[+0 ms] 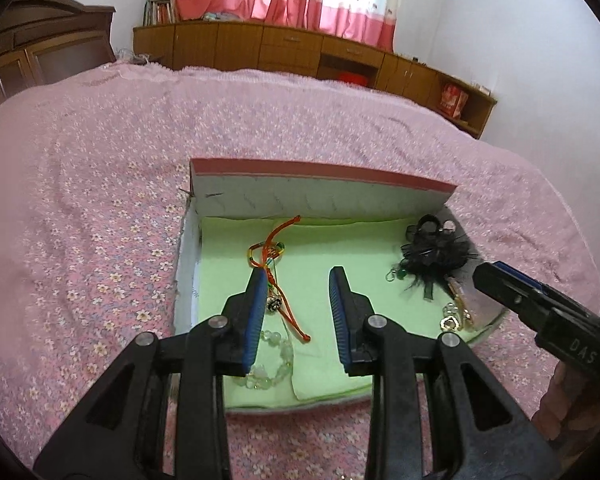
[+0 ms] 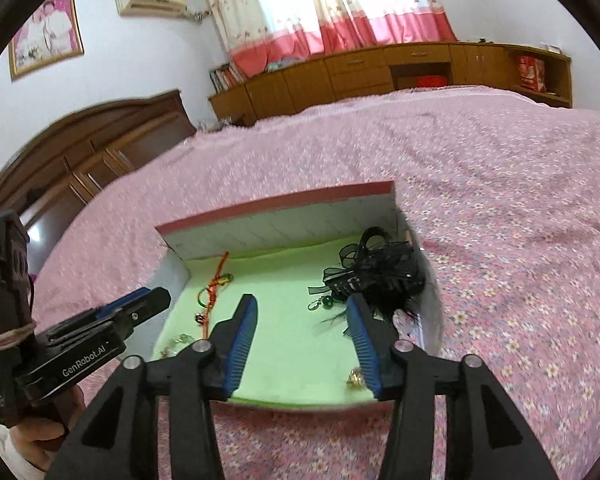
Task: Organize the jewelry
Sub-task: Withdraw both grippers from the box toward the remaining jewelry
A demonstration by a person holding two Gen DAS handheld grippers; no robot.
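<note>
All the jewelry we see lies in the box [image 1: 324, 200] at the frame's middle: red cord [image 1: 278, 248], bead bracelet [image 1: 274, 360], black feather piece [image 1: 436, 256]. Both hand-held grippers, left [image 1: 298, 316] and right [image 2: 302, 340], are open and empty. Little looks left.

- The bed [image 1: 100, 200] wears a matt, nubbly pink cloth with a small flower print.
- The box [image 1: 320, 190] looks like matt paperboard, pale inside, with a dull red top edge.
- Its liner [image 1: 300, 272] is soft, matt green cloth or felt.
- The red cord [image 1: 278, 248], at 10 o'clock in the box, is braided thread.
- The bead bracelet [image 1: 274, 360] is glossy and translucent.
- The black hairpiece [image 2: 376, 268], at 2 o'clock, is gauzy ribbon and feather.
- The left claw [image 1: 300, 280] is matt black plastic with ribbed blue pads [image 1: 340, 312].
- The cabinets [image 2: 380, 68] are smooth varnished wood.
</note>
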